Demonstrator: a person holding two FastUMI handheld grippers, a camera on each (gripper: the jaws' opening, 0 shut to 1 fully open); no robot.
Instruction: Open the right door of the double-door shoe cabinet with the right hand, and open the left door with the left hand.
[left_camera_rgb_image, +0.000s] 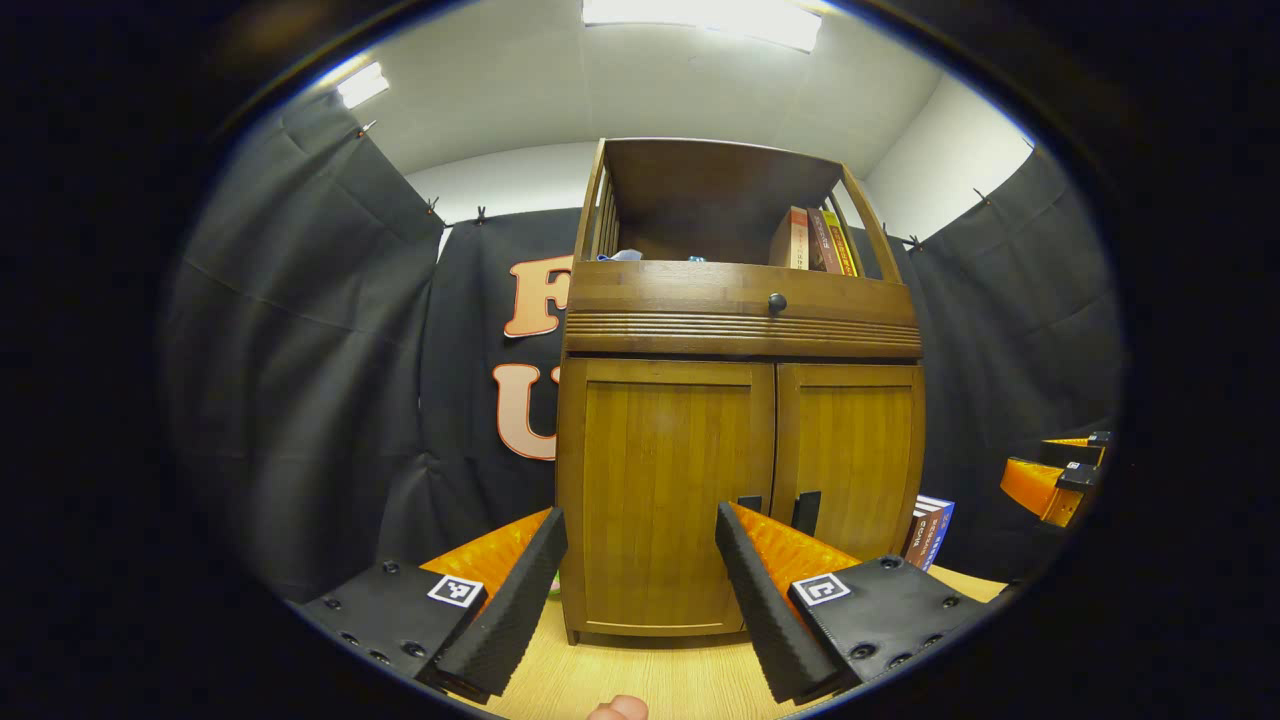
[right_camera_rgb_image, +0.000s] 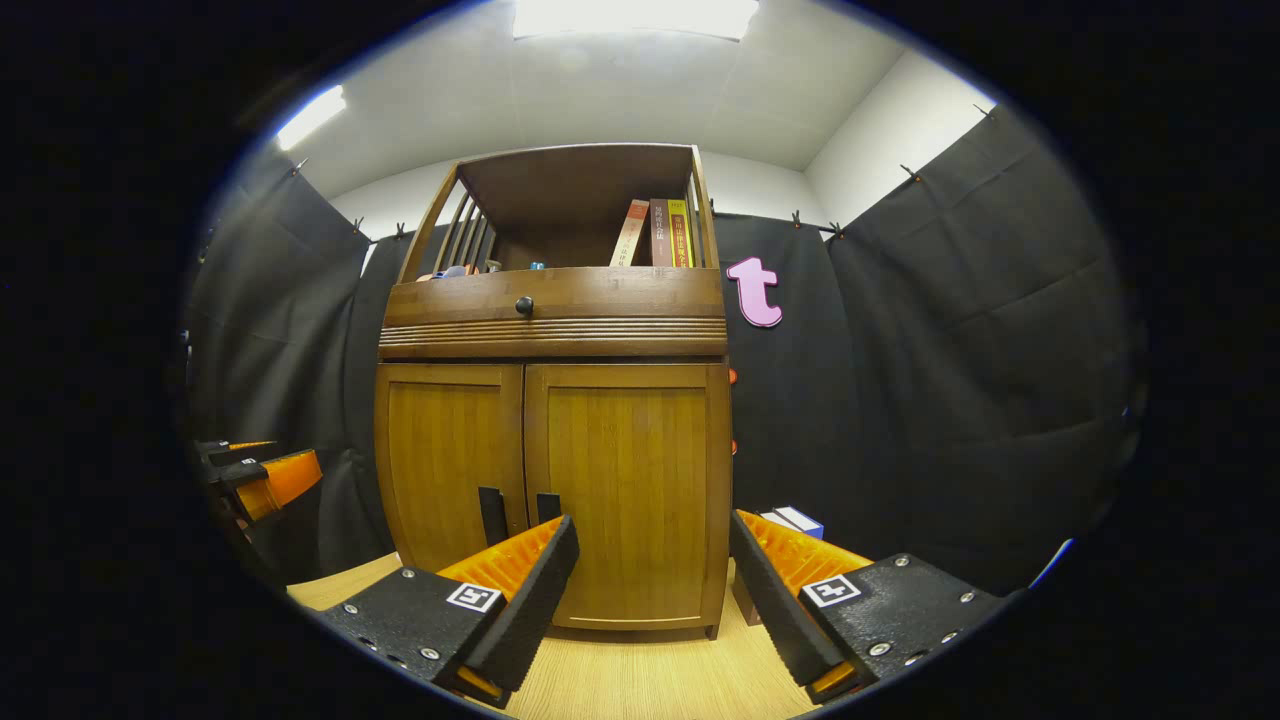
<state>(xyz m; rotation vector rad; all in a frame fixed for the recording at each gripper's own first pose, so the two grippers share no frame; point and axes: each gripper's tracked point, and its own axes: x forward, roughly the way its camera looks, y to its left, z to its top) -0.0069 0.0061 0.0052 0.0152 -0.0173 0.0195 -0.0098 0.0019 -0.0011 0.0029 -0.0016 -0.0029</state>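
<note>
**A:** What is on the left?

**B:** In the left gripper view, the left gripper (left_camera_rgb_image: 640, 590) points straight at the shoe cabinet (left_camera_rgb_image: 740, 400). It sits low, near the table (left_camera_rgb_image: 640, 680). Its two fingers are spread wide and hold nothing. A bit of a fingertip (left_camera_rgb_image: 618, 709) pokes in at the bottom edge.

**A:** Where is the left door?

**B:** The left door (left_camera_rgb_image: 660, 490) is right in front, seen between the two fingers. It is closed. Its dark handle (left_camera_rgb_image: 750, 503) is down low by the middle line, just over the tip of the finger on the right side of that view.

**A:** And the right door?

**B:** The right door (left_camera_rgb_image: 850, 460) is closed too, with its own dark handle (left_camera_rgb_image: 806, 511) beside the other one. Above the doors is a drawer with a small round knob (left_camera_rgb_image: 777, 301). Books (left_camera_rgb_image: 815, 240) stand on the top shelf. A box (left_camera_rgb_image: 930, 530) stands by the cabinet's right side.

**A:** Can you see the other gripper?

**B:** Yes, the right gripper (left_camera_rgb_image: 1060, 480) shows far off at the right edge, away from the cabinet.

**A:** What does the right gripper view show?

**B:** Its own fingers are low over the table and spread wide, with nothing held. They aim at the right door. Both doors are shut, and the two handles are just above the tip of the finger on the left side of that view. Neither gripper touches the cabinet.
</note>
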